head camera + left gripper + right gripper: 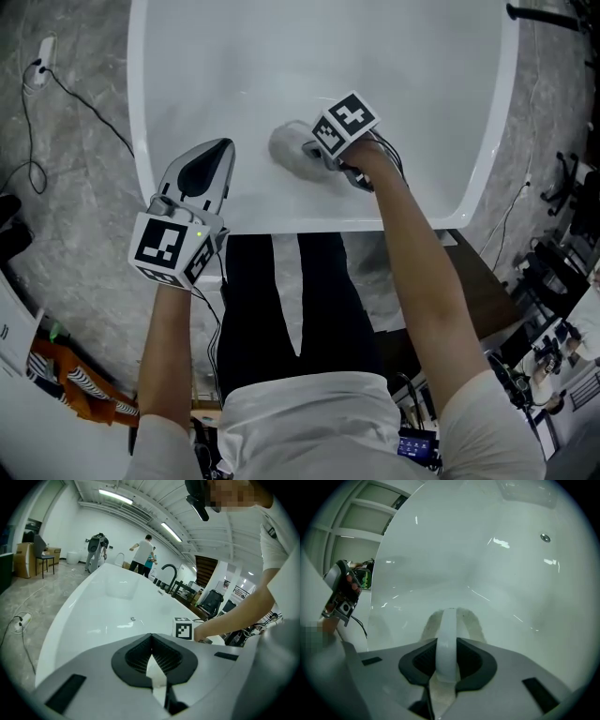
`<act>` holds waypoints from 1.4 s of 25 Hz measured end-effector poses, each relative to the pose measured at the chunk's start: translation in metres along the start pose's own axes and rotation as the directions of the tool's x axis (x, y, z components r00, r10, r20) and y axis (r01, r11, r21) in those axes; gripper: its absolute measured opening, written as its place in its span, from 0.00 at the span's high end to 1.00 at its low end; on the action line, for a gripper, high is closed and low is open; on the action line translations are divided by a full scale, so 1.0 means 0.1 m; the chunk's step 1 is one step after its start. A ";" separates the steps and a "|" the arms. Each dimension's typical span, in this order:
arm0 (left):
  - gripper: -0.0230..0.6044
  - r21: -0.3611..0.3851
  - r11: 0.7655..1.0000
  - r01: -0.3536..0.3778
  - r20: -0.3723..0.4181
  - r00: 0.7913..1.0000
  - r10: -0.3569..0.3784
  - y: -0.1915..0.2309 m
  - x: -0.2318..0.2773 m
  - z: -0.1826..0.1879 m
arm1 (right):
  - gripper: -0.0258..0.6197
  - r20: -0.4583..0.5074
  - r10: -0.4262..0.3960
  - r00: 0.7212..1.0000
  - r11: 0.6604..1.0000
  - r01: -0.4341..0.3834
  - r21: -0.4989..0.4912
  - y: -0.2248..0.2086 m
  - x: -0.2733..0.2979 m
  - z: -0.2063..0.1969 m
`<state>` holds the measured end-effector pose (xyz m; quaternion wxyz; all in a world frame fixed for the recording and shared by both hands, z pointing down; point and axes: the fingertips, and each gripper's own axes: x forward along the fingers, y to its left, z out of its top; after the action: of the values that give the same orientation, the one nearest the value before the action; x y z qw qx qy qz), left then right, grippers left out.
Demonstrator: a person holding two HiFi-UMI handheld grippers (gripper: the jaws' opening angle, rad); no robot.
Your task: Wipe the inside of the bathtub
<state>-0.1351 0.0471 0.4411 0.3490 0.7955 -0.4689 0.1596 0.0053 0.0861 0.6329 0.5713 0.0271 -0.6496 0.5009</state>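
The white bathtub (281, 56) is holding only a fluffy grey-white wiping pad (287, 147), which is lying against the sloping inner wall near the rim closest to the person. The right gripper (309, 155) is reaching over that rim, and its jaws are clamping the pad's smooth white strap (448, 637), with the shaggy pad (473, 620) spreading out beyond the tips onto the glossy wall. The left gripper (223, 150) is sitting at the pad's 8 o'clock, over the near rim, with its jaws pressed together at the tips and nothing between them. Toward 12 o'clock the basin is lying open and bare up to the small metal drain (544, 537). Outside the tub at 10 o'clock, a dark cable (66, 89) is trailing across the grey floor (66, 234).
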 end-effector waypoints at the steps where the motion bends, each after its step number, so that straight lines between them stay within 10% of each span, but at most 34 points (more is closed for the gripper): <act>1: 0.95 -0.002 1.000 -0.002 0.000 1.000 0.002 0.02 -0.01 0.00 | 0.81 -0.001 0.003 1.000 1.000 -0.003 -0.004 0.02 0.01 0.02; 35: 0.95 -0.032 0.999 -0.005 0.007 1.000 0.006 0.55 -0.14 -0.04 | 0.81 0.091 0.136 0.987 0.986 -0.126 -0.107 0.95 0.64 0.97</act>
<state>-0.1889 0.0415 0.4584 0.3596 0.7891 -0.4748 0.1504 -0.1434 0.1016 0.6386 0.5052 -0.0199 -0.7018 0.5019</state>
